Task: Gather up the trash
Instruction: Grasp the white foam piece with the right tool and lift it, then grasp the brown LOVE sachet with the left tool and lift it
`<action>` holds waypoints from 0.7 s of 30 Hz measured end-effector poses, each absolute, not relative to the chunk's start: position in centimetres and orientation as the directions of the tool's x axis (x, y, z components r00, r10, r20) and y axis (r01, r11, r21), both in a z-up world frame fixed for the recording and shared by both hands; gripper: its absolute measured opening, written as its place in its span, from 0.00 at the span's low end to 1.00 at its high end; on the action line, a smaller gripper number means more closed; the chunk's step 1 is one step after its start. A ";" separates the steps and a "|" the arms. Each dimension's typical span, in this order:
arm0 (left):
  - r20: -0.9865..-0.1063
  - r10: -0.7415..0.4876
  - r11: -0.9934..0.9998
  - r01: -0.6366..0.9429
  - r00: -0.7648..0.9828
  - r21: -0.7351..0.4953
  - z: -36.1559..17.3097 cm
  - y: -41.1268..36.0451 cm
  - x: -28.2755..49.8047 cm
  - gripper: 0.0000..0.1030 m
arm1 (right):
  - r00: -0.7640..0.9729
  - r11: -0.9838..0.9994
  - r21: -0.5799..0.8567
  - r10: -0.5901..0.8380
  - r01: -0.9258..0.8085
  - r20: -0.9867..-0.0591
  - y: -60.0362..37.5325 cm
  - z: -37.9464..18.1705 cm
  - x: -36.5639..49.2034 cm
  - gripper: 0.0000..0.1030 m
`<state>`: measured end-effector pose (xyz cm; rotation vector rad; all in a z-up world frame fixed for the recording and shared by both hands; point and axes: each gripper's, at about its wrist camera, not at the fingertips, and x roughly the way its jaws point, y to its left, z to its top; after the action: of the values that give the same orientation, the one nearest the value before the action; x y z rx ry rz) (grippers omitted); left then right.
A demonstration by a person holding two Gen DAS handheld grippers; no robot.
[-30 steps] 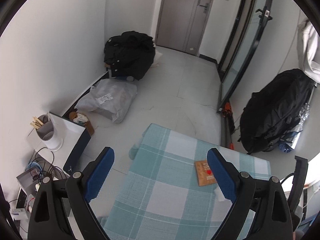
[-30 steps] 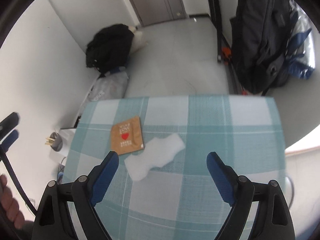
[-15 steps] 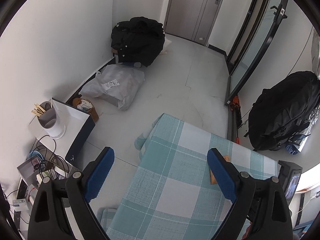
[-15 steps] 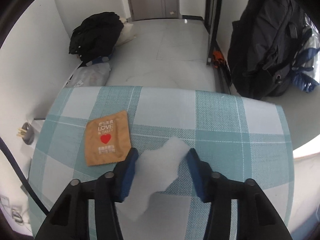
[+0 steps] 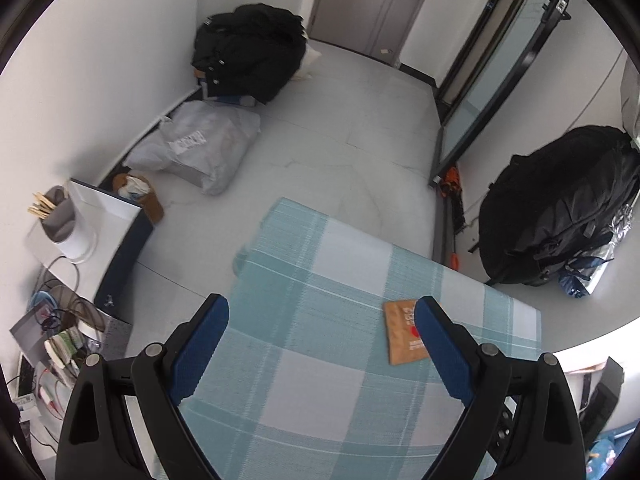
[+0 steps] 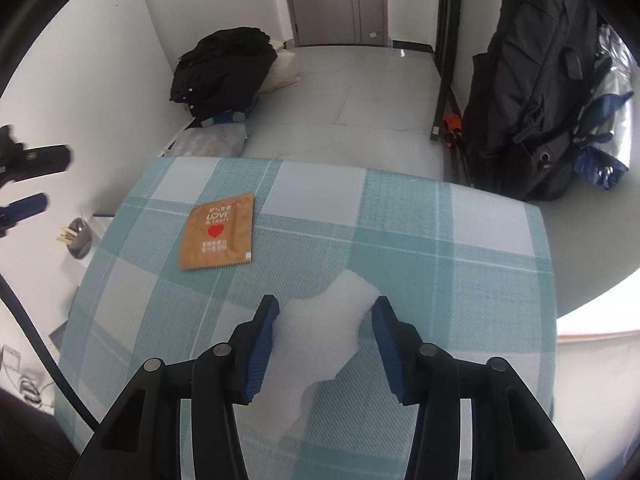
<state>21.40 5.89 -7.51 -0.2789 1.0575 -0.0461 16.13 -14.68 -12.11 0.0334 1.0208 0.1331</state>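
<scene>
Closing in, the right gripper (image 6: 325, 320) straddles the white scrap (image 6: 320, 344), unpinched; left gripper (image 5: 320, 344) hangs open. Squeeze low and evenly.

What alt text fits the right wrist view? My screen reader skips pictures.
The right gripper, jaws open, straddles a white foam scrap lying on a teal checked tablecloth. A flat brown snack packet with a red heart lies farther back to the left.
</scene>
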 end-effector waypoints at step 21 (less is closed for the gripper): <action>-0.946 -0.019 0.998 0.057 0.323 0.000 -14.4 -4.1 23.1 0.90 | 0.570 0.976 0.202 0.215 -0.087 -0.793 -21.7 -10.7 10.4 0.45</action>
<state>23.07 -4.09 -14.41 0.0353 1.2408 -0.0500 10.39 -21.74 -10.68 0.1457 0.9493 0.1778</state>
